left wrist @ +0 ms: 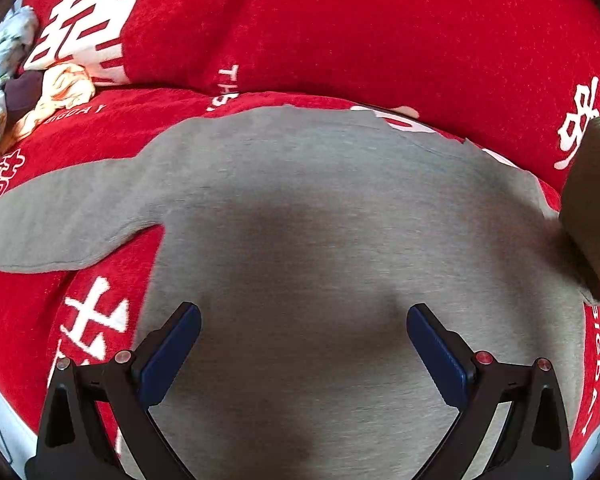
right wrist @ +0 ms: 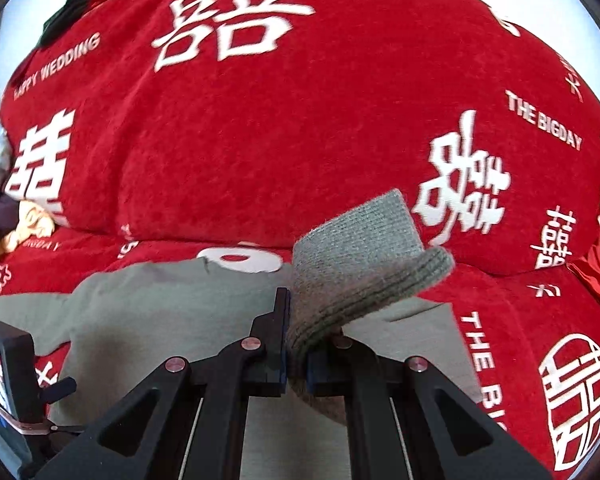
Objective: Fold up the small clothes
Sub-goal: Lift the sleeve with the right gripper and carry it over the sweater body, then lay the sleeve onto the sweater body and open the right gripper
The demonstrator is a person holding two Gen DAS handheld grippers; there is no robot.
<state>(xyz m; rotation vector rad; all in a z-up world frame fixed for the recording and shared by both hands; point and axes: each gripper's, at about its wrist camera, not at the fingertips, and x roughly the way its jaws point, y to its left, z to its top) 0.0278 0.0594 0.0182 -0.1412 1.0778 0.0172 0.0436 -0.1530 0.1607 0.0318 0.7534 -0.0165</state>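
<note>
The right gripper (right wrist: pixel 296 340) is clamped on the ribbed cuff (right wrist: pixel 364 276) of the grey top (left wrist: pixel 320 216), which lies spread on the red sofa cover (left wrist: pixel 380 32); the left gripper (left wrist: pixel 304 320) hovers wide open above it, holding nothing.

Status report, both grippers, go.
Left gripper open over grey sweater. Right gripper shut on ribbed sleeve cuff, lifted. Loose clothes pile far left, clear of fold.

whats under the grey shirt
The grey shirt lies spread on the red cover with white print; the cover shows all round it. What lies under its middle is hidden.
</note>
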